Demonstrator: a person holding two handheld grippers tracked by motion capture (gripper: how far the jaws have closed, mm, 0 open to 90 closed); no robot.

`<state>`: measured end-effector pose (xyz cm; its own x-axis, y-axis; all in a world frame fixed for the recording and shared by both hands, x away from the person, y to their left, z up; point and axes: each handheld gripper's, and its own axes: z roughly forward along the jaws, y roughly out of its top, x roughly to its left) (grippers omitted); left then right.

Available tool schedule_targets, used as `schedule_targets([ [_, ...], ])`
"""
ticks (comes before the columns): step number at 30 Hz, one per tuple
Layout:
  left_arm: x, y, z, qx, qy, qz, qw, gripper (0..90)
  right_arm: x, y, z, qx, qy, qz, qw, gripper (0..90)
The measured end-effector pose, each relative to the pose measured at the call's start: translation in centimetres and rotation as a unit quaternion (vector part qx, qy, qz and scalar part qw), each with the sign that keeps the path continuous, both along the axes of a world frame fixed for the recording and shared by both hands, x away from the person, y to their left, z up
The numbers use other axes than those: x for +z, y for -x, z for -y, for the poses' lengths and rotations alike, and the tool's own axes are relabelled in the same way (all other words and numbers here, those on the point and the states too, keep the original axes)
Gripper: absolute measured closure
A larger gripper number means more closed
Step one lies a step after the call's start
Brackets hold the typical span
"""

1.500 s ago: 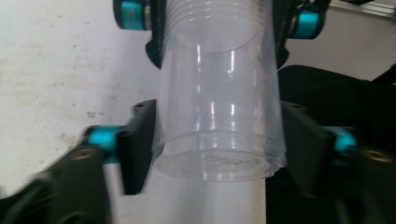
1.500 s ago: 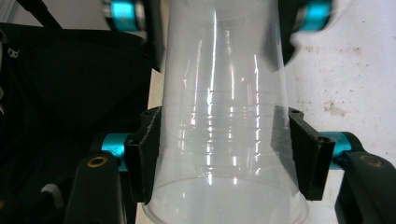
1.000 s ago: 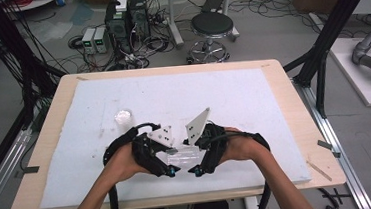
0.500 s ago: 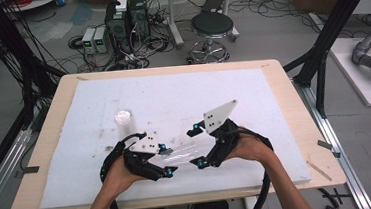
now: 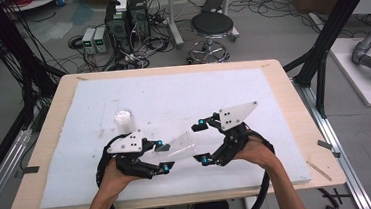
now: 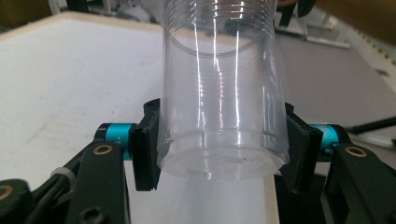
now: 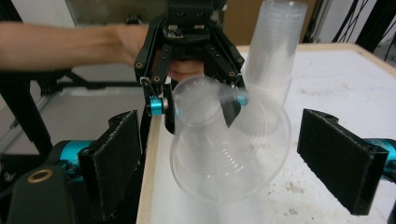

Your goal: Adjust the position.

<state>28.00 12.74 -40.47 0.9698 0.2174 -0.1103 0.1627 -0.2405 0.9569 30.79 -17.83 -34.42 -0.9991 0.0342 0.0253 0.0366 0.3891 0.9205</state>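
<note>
The left gripper [image 5: 163,159] is clamped on a clear, ribbed plastic cup [image 5: 184,145]. In the left gripper view the two black pads [image 6: 144,151] press on opposite sides of the cup wall [image 6: 219,93] just above its closed base, so the grip sits at the narrow end.

The right gripper [image 5: 202,141] stands with its jaws spread wide. In the right gripper view its two pads [image 7: 114,151] flank the cup's open mouth [image 7: 231,158] with clear air on both sides; neither pad touches the rim.

Position of the cup: it is held above the near half of the white foam board [image 5: 273,102], between the two grippers, not resting on the surface as far as the high view shows.

Governing relation: the cup's long axis runs roughly level, from the left gripper toward the right one. The base points at the left hand [image 5: 110,176]; the mouth points at the right hand [image 5: 255,151]. The right gripper is therefore the nearer one to the wide, open end and faces straight down the cup's axis.

A separate stack of clear plastic cups [image 5: 124,120] stands upright on the board, beyond the left gripper and well apart from the held cup.

Judgement: any grasp by the right gripper has to close across the mouth, where the wall is widest and likely flexes.
</note>
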Motion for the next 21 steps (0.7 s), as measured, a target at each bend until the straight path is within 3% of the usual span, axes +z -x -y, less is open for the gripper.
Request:
schedule_targets([
  [10,-0.2,0.2,-0.8,-0.003,0.072,0.001,0.9974,41.6,-1.0,0.1,1.2,-0.012,-0.046,-0.012,0.9988,13.9],
  [21,-0.1,0.1,-0.2,-0.007,0.099,0.003,0.9951,41.6,-2.1,0.1,1.1,-0.008,-0.060,-0.025,0.9978,14.0],
])
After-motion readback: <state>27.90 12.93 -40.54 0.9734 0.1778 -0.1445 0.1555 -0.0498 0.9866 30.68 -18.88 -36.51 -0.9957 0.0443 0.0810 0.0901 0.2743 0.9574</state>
